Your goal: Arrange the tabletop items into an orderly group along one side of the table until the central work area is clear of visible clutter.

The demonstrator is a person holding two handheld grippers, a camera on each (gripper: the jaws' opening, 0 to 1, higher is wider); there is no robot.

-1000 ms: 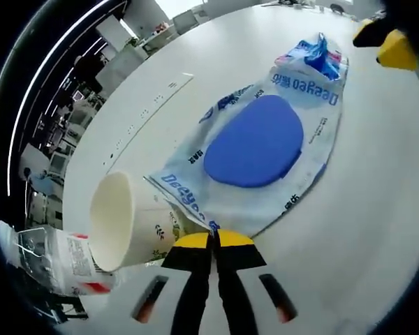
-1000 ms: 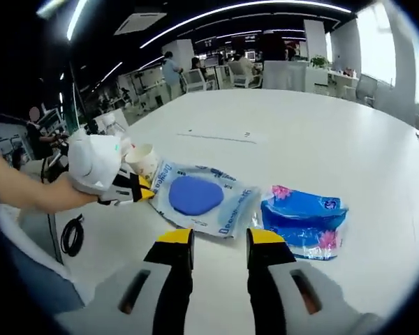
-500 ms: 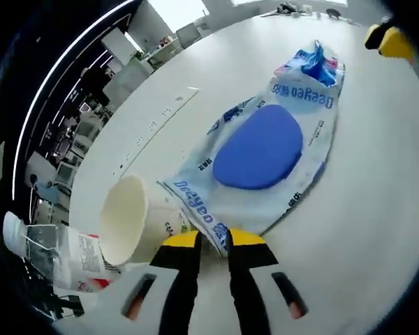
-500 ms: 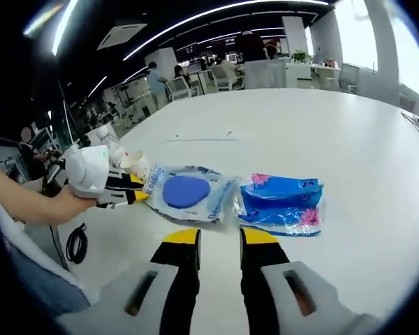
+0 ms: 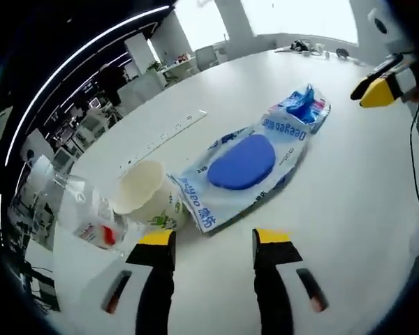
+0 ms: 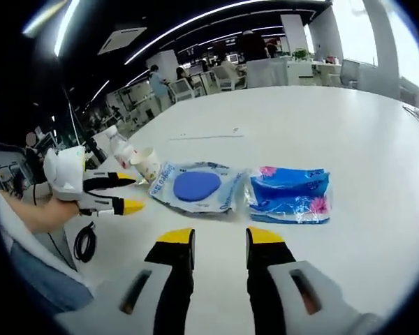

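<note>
Left gripper (image 5: 213,241) jaws wide apart, empty, just short of wipes pack (image 5: 243,167). Right gripper (image 6: 220,241) jaws parted, empty, near blue tissue pack (image 6: 290,195). Bottle (image 5: 73,209), paper cup (image 5: 148,202), both packs lined in row on bench (image 6: 321,125); grouping looks near complete.

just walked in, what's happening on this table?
A person with a gripper in each hand is tidying a white table. Four items sit in a row: a clear plastic bottle lying down, a paper cup tipped on its side, a clear pouch with a blue pad inside, and a blue tissue pack. The left gripper is open, just short of the pouch and holding nothing. The right gripper is open too, short of the tissue pack.
</note>
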